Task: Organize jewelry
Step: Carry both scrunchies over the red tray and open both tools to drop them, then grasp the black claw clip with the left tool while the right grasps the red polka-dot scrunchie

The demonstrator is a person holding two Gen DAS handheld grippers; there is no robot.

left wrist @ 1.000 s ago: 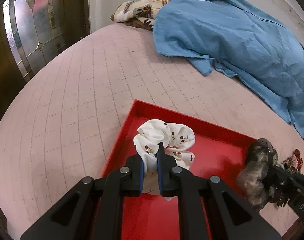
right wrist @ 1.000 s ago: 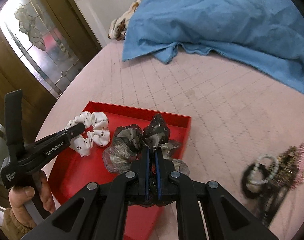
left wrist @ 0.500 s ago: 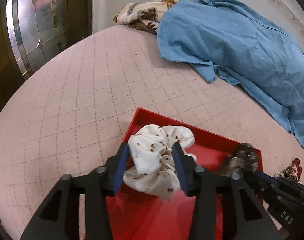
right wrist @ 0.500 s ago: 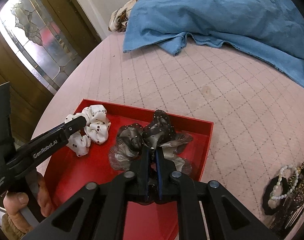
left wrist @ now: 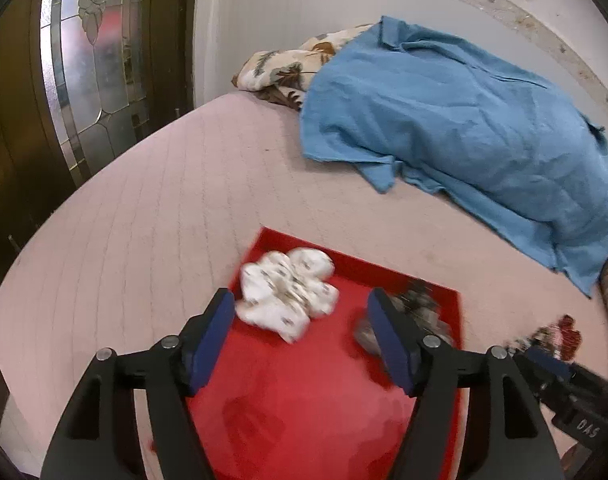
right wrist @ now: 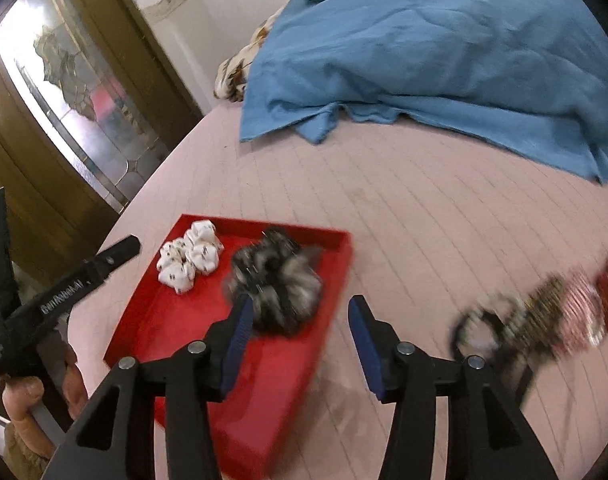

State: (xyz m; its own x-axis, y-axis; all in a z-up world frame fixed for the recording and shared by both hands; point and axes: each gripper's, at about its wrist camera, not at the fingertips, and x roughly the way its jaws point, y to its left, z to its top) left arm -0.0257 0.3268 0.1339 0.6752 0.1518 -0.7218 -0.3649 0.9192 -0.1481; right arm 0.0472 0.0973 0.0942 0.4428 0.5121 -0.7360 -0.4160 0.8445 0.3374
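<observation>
Opening above the red tray, the left tool and right tool grip nothing; the white scrunchie lies far left, the dark scrunchie right.

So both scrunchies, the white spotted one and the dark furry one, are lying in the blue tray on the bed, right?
Not quite: the tray is red, not blue; the blue thing is the cloth further up the bed. The right wrist view shows the white spotted scrunchie and the dark furry scrunchie both lying in that red tray.
</observation>
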